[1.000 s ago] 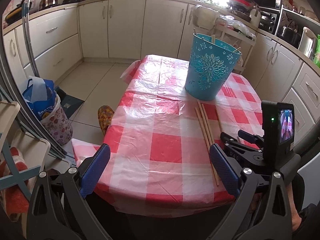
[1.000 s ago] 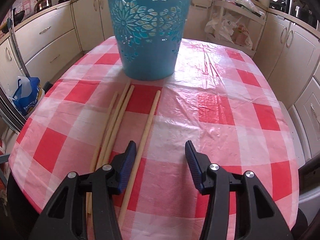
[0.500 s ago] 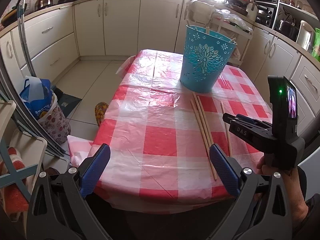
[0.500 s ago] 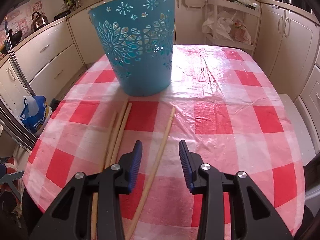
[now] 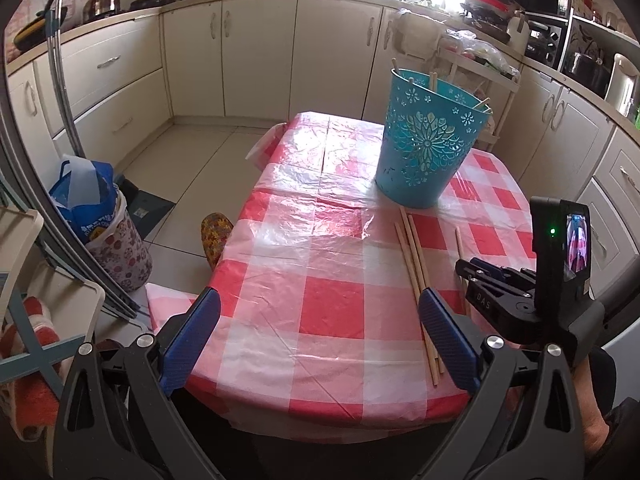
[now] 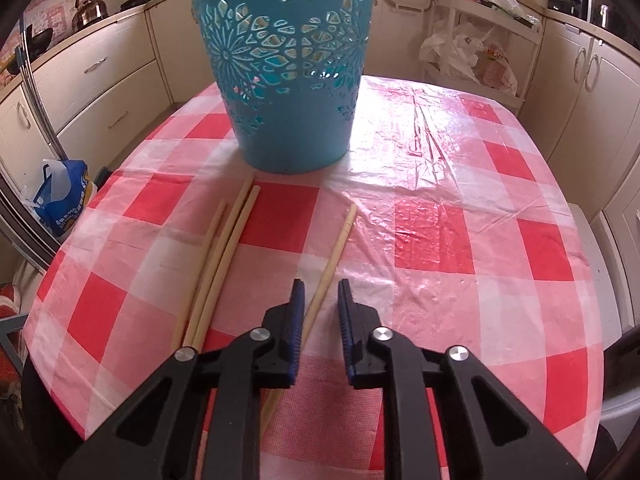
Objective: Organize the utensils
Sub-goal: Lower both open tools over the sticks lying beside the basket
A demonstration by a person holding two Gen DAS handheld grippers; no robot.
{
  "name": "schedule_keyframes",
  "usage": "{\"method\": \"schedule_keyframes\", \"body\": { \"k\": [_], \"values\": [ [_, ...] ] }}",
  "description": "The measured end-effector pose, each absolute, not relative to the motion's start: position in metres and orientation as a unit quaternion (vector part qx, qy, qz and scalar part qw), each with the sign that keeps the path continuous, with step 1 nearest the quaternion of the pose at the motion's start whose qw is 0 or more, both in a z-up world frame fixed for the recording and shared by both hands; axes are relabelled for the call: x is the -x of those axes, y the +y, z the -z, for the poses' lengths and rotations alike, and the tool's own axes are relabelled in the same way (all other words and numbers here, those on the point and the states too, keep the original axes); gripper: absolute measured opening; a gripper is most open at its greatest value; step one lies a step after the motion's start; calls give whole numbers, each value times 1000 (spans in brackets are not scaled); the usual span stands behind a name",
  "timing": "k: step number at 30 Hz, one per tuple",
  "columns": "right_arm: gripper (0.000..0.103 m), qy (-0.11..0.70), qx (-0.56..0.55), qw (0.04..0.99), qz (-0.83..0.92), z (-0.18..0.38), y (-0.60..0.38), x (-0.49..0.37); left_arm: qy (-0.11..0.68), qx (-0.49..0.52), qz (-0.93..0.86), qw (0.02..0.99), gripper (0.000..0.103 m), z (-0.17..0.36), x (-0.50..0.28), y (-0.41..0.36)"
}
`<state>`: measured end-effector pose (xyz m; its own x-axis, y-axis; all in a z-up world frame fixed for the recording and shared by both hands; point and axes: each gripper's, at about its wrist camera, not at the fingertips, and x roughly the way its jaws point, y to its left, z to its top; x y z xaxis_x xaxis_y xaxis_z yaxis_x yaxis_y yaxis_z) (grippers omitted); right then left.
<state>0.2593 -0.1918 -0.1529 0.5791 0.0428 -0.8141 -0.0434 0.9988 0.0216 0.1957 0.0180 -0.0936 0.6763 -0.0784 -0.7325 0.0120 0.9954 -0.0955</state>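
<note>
At the bottom of my right view, the right tool (image 6: 321, 298) sits low over the tabletop (image 6: 460, 240) with its blue fingers (image 6: 298, 300) drawn in to a narrow gap. A single chopstick (image 6: 334, 254) runs up through that gap toward the middle of the frame. I cannot tell whether the pads touch it, so I take this as the tool closing in for a pickup, not a finished grasp. The stick lies apart from the others, which makes it the easy one to take alone.

Left of it, in the lower-left middle of the right view, three more chopsticks (image 6: 218, 264) lie bunched side by side, their far tips pointing at the bucket; they will need separating.

My left tool (image 5: 318, 336) is at the bottom of its frame, spread wide and holding nothing, parked off the near edge of the tabletop so it stays clear of the right one's work.

Farthest away, top centre in the right view, stands the blue cut-out bucket (image 6: 288, 80). The left view shows a few stick ends poking above its rim, so I judge it is where the sticks go, and the job is partly done.
</note>
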Motion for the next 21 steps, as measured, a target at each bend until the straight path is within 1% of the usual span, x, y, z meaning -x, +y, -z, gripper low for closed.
{"method": "schedule_keyframes", "body": {
  "k": [2, 6, 11, 16, 21],
  "values": [
    [10, 462, -1, 886, -30, 153, -192, -260, 401, 37, 23, 915, 95, 92, -198, 18],
    [10, 462, 4, 886, -36, 153, -193, -259, 405, 39, 25, 913, 95, 93, -206, 17],
    [10, 464, 13, 884, -46, 154, -196, -261, 423, 33, 35, 905, 95, 110, -219, 6],
    [6, 458, -27, 887, -47, 154, -218, -255, 438, 30, 50, 897, 95, 128, -242, -6],
    [6, 449, -70, 889, -52, 156, -235, -251, 455, 28, 60, 888, 95, 145, -271, -28]
  ]
}}
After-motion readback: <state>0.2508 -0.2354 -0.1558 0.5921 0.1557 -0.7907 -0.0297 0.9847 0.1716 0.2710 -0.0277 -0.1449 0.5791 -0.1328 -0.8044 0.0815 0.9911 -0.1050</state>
